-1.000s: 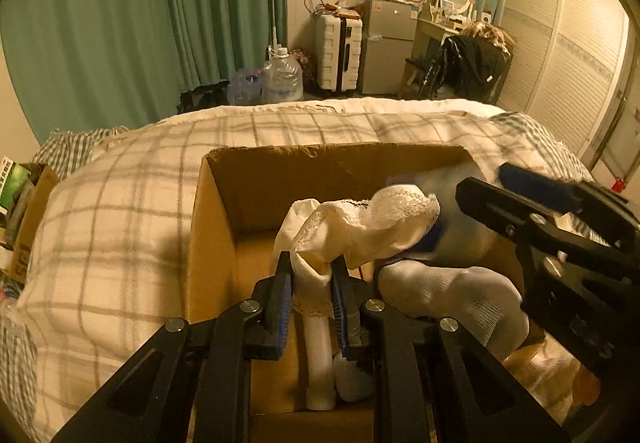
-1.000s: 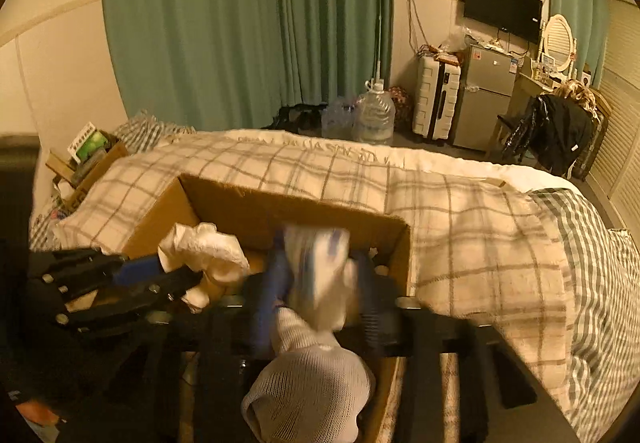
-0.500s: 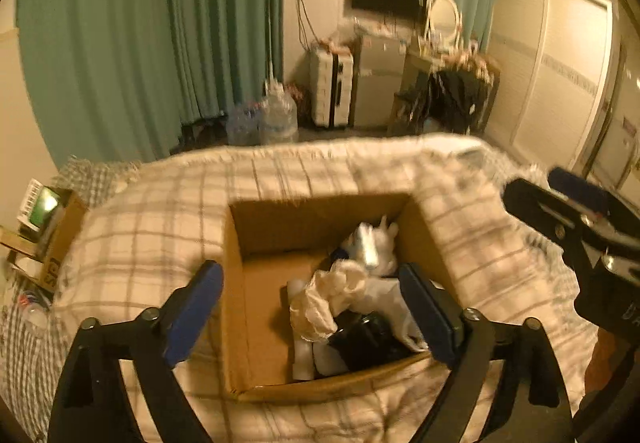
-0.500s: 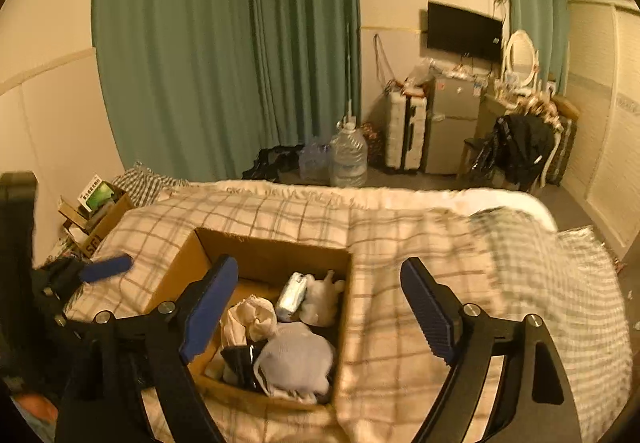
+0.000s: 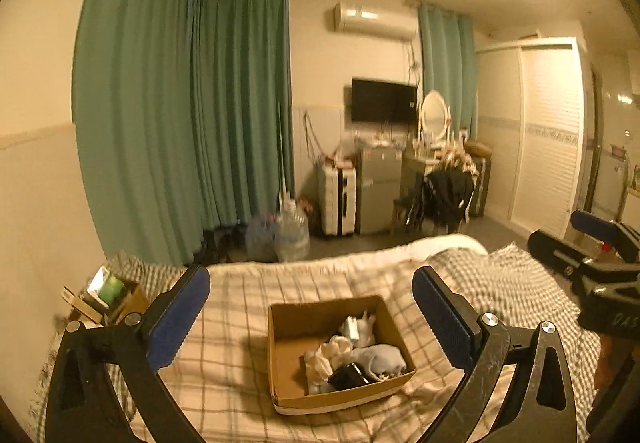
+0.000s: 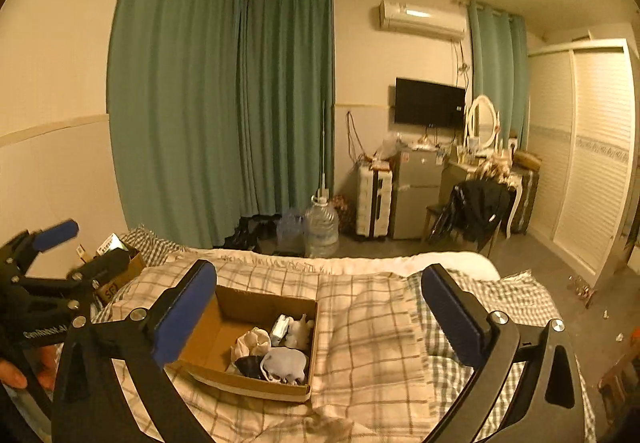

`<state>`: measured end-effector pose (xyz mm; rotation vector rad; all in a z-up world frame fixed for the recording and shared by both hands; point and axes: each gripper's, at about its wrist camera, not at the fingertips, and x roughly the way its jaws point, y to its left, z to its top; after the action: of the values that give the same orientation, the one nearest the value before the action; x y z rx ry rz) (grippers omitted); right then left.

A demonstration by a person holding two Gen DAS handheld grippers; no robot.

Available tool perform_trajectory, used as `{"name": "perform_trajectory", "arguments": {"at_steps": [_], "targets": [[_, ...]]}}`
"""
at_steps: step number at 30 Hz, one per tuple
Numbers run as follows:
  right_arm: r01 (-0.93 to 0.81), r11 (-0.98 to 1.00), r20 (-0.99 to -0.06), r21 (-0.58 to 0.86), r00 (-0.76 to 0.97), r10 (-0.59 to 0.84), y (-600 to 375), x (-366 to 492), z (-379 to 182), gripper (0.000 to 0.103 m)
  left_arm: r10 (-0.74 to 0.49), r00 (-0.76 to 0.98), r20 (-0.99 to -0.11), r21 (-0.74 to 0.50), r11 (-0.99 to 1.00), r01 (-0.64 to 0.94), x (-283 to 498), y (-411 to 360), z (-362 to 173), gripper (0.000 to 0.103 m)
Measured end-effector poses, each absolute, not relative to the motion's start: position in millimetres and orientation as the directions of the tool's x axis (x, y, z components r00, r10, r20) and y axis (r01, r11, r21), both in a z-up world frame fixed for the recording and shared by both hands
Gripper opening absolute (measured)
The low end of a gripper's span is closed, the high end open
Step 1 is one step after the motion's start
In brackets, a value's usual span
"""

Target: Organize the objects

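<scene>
Green curtains (image 6: 224,115) fill the upper left of both wrist views, with a plaid-covered bed (image 6: 376,327) across the lower half. At the left edge of the left wrist view we see a small open box of packets (image 5: 108,293) beside the bed; its contents are too blurred to name. We hold the left gripper (image 5: 310,317) with its blue-padded fingers (image 5: 178,317) spread wide and empty, framing the cardboard box (image 5: 280,359) that sits on the bed at lower centre. Inside that box, against its right wall, we note a cream cloth bundle (image 5: 330,353), a grey sock (image 5: 382,359), a black item (image 5: 348,377) and small white pieces (image 5: 358,325) at the far corner; the left part of the box floor is bare. The white pieces are too small to identify.

In the right wrist view we hold the right gripper (image 6: 318,317) equally wide and empty, its left finger overlapping the near left wall of the box (image 6: 256,303). A water jug (image 6: 322,225) stands on the floor beyond the bed at centre. Further right are a white suitcase (image 6: 374,205), a small fridge (image 6: 416,193), a wall television (image 6: 430,102) and a chair draped in dark clothing (image 6: 476,211). A slatted wardrobe (image 6: 592,147) occupies the right edge, partly cut off.
</scene>
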<state>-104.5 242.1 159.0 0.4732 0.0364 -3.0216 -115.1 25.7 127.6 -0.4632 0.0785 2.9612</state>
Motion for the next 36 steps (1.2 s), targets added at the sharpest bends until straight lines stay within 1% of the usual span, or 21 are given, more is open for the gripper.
{"name": "perform_trajectory", "arguments": {"at_steps": [2, 8, 11, 13, 19, 22, 26, 30, 36], "targets": [[0.083, -0.997, -0.271, -0.009, -0.960, -0.078, 240, -89, 162, 0.103, 0.138, -0.950, -0.280, 0.028, -0.988, -0.152, -102, 24, 131, 0.103], [0.084, -0.995, -0.238, -0.054, -0.969, -0.069, 227, -70, 157, 0.103, 0.135, -0.961, -0.243, -0.001, -0.990, -0.139, -75, 16, 119, 0.103], [0.068, -0.994, -0.234, -0.083, -0.971, -0.047, 222, -67, 138, 0.103, 0.109, -0.966, -0.233, -0.035, -0.994, -0.104, -68, 10, 102, 0.103], [0.061, -0.995, -0.244, -0.084, -0.969, -0.039, 219, -68, 116, 0.103, 0.101, -0.967, -0.234, -0.047, -0.995, -0.092, -65, 8, 90, 0.103], [0.031, -0.997, -0.230, -0.066, -0.973, -0.015, 217, -81, 46, 0.103, 0.023, -0.977, -0.214, -0.031, -0.999, -0.017, -68, 6, 31, 0.103], [0.015, -0.993, -0.254, -0.114, -0.967, 0.015, 212, -91, 10, 0.103, 0.012, -0.969, -0.246, -0.008, -1.000, -0.010, -75, 8, 5, 0.103], [0.039, -0.995, -0.330, -0.096, -0.944, -0.005, 212, -105, -18, 0.103, 0.008, -0.954, -0.301, -0.015, -1.000, -0.004, -85, 5, -15, 0.103], [0.039, -0.996, -0.323, -0.086, -0.946, -0.009, 214, -104, -20, 0.103, 0.015, -0.945, -0.326, -0.045, -0.999, -0.001, -88, -1, -21, 0.103], [0.040, -0.995, -0.340, -0.089, -0.940, -0.007, 212, -105, -17, 0.103, 0.023, -0.947, -0.321, -0.049, -0.999, -0.007, -84, -1, -23, 0.103]]}}
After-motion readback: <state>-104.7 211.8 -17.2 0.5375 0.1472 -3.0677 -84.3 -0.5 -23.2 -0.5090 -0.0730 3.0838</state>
